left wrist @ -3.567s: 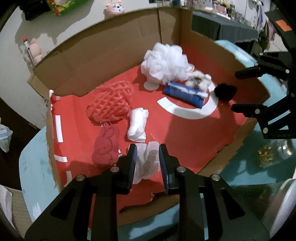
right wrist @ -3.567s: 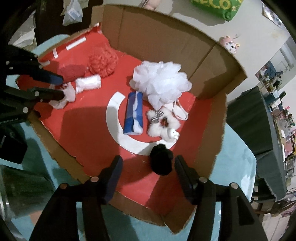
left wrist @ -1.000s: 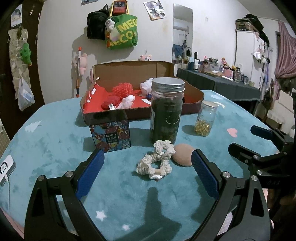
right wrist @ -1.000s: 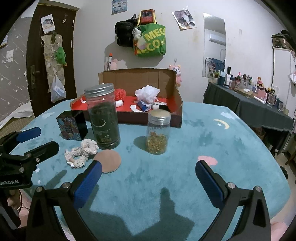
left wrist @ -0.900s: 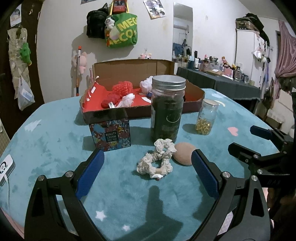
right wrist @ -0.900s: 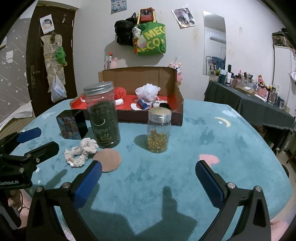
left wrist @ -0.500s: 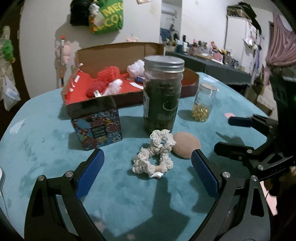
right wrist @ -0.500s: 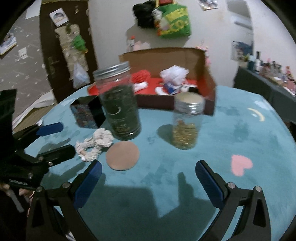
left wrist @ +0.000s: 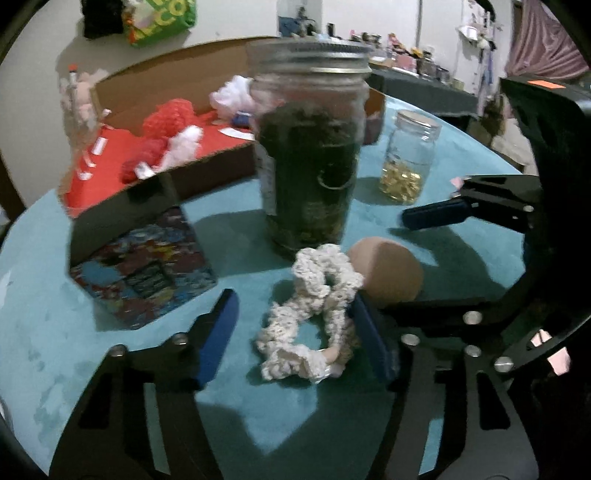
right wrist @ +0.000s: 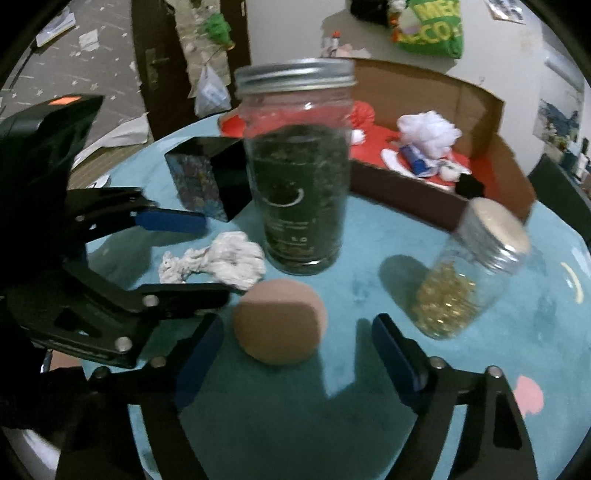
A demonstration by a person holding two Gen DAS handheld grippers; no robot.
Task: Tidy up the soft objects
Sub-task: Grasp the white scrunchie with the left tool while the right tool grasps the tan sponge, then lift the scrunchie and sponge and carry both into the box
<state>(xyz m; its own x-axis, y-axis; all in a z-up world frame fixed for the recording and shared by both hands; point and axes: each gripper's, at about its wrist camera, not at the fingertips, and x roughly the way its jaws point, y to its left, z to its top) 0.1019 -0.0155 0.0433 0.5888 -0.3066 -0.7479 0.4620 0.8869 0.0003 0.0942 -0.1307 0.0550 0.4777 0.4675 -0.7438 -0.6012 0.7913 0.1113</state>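
Wall bag [right wrist: 428, 27] reads "ECO". Both tools have dropped closer since earlier: left gripper [left wrist: 295, 341] released, straddling cream scrunchie [left wrist: 314, 314]; right gripper [right wrist: 295, 350] released, brown sponge [right wrist: 280, 321] between its fingers.

Motion blur smears the tall dark jar [left wrist: 309, 147], and its label cannot be read. That jar hides part of the cardboard box [left wrist: 155, 85] behind it. The right gripper's [left wrist: 417, 258] lower finger covers the tan round sponge's [left wrist: 388, 271] near edge.
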